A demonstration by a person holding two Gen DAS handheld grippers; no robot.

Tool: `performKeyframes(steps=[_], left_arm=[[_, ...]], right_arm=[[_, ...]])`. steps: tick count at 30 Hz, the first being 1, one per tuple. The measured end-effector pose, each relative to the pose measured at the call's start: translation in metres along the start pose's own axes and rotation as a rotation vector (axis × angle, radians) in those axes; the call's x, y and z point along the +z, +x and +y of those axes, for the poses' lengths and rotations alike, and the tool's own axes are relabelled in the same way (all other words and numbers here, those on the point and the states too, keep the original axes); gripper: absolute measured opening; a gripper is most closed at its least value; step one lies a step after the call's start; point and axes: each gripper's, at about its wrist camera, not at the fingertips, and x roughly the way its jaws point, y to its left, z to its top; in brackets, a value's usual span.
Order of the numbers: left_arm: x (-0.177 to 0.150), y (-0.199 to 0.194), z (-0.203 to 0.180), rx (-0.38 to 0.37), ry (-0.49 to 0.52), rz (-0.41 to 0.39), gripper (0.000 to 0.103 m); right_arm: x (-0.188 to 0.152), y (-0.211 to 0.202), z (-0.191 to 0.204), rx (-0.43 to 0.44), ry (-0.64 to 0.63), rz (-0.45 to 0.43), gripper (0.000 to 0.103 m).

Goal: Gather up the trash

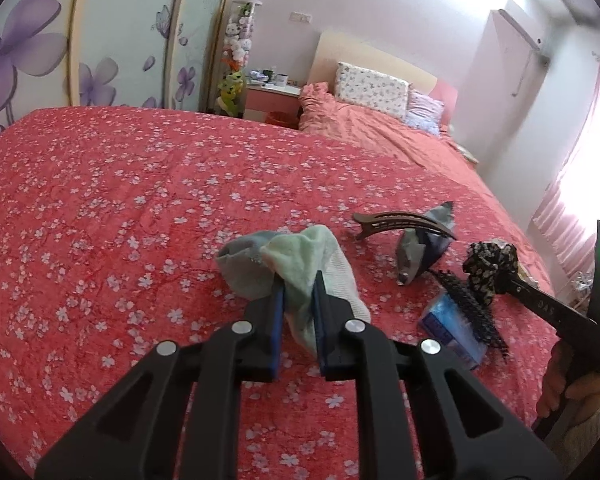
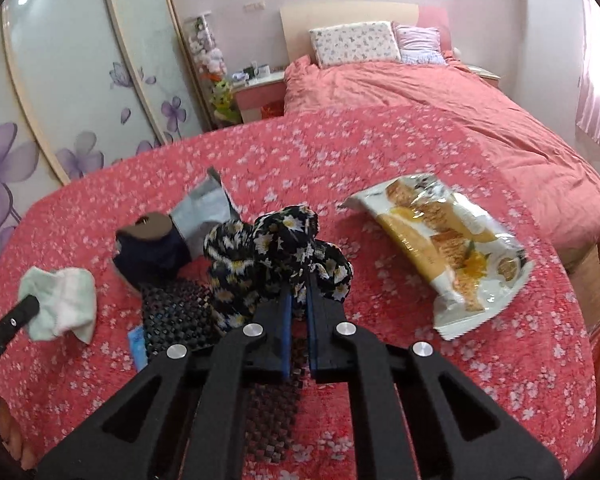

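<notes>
**On the red bedspread: both grippers holding soft items**

Over the bedspread (image 1: pixel 100 200), left gripper (image 1: pixel 298 280) is clamping a pale green sock (image 1: pixel 300 256); right gripper (image 2: pixel 297 300) is pinching a daisy-print scrunchie (image 2: pixel 276 248), probably clearing non-trash aside. Snack wrapper (image 2: pixel 440 248), crinkled, yellow-white, is lying flat, right of the scrunchie, untouched.

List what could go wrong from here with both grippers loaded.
1. The left gripper pinches a green sock and the right gripper a daisy scrunchie; neither looks like trash, so they may be binned by mistake.
2. The snack wrapper, likely real trash, lies on the bedspread and could get missed.
</notes>
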Motion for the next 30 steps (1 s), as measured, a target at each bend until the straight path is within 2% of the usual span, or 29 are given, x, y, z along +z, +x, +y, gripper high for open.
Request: performKeyframes(steps=[1,3,4,5,10,16,20,24,28,29,30], left_arm=[[0.000,-0.002,-0.001,0.002,0.001,-0.002,0.014],[-0.001,-0.005,0.000,0.004,-0.003,-0.009,0.023],[-0.001,-0.006,0.002,0.013,-0.008,-0.011,0.038],[-0.001,-0.008,0.004,0.023,-0.011,-0.014,0.044],[-0.002,-0.010,0.011,0.071,-0.020,-0.001,0.044],[0.000,-0.020,0.000,0.084,0.012,-0.027,0.053],[-0.003,-0.025,-0.023,0.082,0.076,-0.042,0.053],[-0.008,-0.008,-0.046,0.122,0.123,0.004,0.053],[-0.014,0.017,-0.057,0.222,0.162,0.045,0.052],[-0.015,0.021,-0.057,0.236,0.161,0.056,0.043],[-0.015,0.027,-0.056,0.236,0.151,0.076,0.024]], right_arm=[[0.000,-0.002,-0.001,0.004,0.005,-0.003,0.006],[0.000,-0.005,-0.002,0.010,0.005,-0.004,0.006],[-0.002,-0.006,-0.001,0.012,0.001,-0.004,0.006],[-0.002,-0.006,-0.001,0.011,-0.002,-0.004,0.006],[-0.007,-0.008,-0.002,0.013,0.000,0.002,0.006],[-0.008,-0.012,-0.003,0.016,0.007,-0.002,0.006],[-0.008,-0.015,-0.006,0.019,0.009,-0.005,0.006],[-0.010,-0.017,-0.009,0.023,0.018,0.003,0.006],[-0.013,-0.018,-0.012,0.024,0.025,0.009,0.006],[-0.014,-0.019,-0.012,0.024,0.027,0.010,0.006],[-0.015,-0.020,-0.013,0.022,0.027,0.010,0.006]])
